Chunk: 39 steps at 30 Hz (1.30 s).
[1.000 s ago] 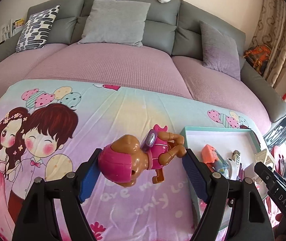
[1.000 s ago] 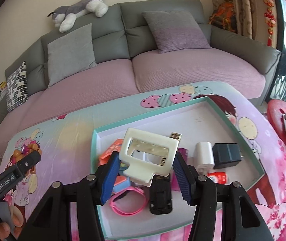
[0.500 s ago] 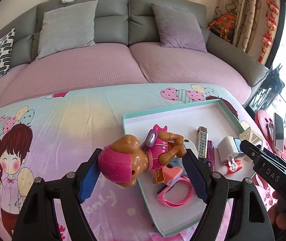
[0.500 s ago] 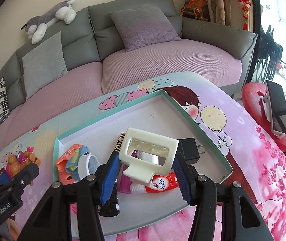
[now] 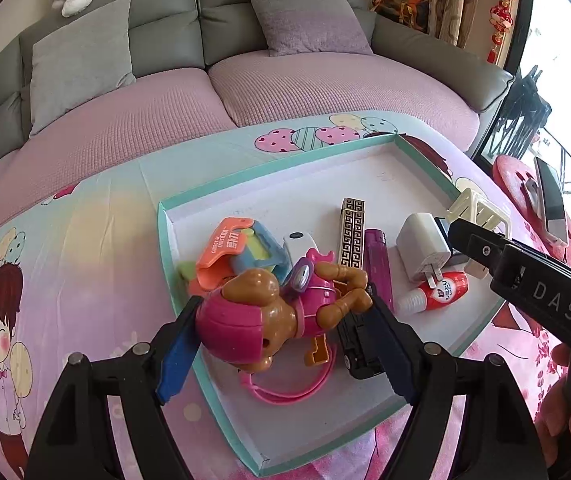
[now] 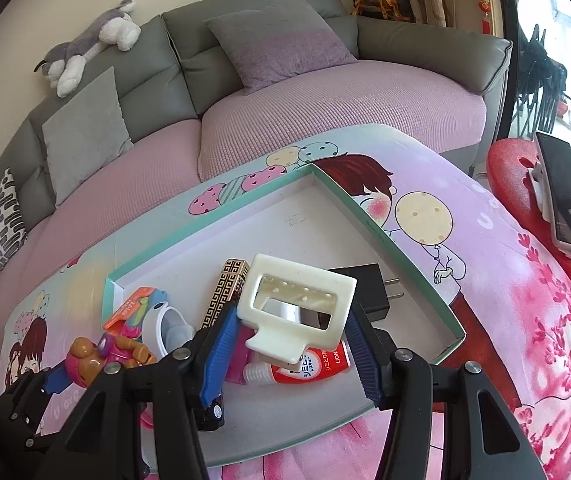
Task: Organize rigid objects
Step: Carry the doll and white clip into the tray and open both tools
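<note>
My left gripper (image 5: 285, 344) is shut on a pink and brown toy pup figure (image 5: 281, 312) and holds it above the left part of a shallow teal-rimmed box (image 5: 164, 232). My right gripper (image 6: 291, 356) is shut on a cream hair claw clip (image 6: 297, 304) and holds it above the box's front right part (image 6: 451, 320). The box holds an orange knife package (image 5: 225, 254), a patterned gold bar (image 5: 351, 232), a purple lighter (image 5: 377, 264), a white charger (image 5: 423, 248), a black charger (image 6: 365, 284), a red tube (image 6: 317, 364) and a pink band (image 5: 285, 394).
The box lies on a table with a cartoon-print cloth (image 5: 85, 240). A grey sofa with pink seat covers (image 5: 325, 80) and cushions stands behind. A red stool (image 6: 525, 168) with a phone on a stand (image 6: 563, 192) is at the right.
Both grippers have swung right with their objects. The toy pup went from above the bare cloth to above the box. The hair clip moved toward the box's right part.
</note>
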{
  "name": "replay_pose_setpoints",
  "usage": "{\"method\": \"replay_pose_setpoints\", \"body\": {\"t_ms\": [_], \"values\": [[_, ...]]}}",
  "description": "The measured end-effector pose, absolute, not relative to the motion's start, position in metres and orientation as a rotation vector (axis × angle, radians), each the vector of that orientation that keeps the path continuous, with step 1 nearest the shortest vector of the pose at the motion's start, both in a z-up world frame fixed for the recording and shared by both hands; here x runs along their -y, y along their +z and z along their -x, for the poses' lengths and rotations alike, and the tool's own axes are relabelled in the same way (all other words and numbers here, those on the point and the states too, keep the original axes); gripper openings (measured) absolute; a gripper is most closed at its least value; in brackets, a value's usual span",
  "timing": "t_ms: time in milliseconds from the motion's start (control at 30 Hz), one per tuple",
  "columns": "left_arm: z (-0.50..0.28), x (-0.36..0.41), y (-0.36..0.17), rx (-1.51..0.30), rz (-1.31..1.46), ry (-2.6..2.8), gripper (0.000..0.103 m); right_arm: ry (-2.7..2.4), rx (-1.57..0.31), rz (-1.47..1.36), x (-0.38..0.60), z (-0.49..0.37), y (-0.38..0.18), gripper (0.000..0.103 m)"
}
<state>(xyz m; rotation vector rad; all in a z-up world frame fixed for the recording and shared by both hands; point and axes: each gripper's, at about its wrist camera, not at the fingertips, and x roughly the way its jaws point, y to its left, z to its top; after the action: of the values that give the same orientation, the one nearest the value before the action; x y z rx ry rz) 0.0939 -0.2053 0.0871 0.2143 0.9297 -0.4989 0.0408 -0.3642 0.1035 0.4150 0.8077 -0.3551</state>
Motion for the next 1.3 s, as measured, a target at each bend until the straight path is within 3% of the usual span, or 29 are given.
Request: {"method": "replay_pose_setpoints", "body": {"t_ms": [700,1300], "values": [[-0.099,0.216,0.060,-0.992,-0.262,-0.451,0.081,-0.258,-0.871,-0.395,0.347,-0.060,0.084,0.057],[-0.102,0.208,0.074,-0.980,-0.276,-0.435,0.081,-0.277,-0.858,-0.343,0.346,-0.057,0.095,0.061]]}}
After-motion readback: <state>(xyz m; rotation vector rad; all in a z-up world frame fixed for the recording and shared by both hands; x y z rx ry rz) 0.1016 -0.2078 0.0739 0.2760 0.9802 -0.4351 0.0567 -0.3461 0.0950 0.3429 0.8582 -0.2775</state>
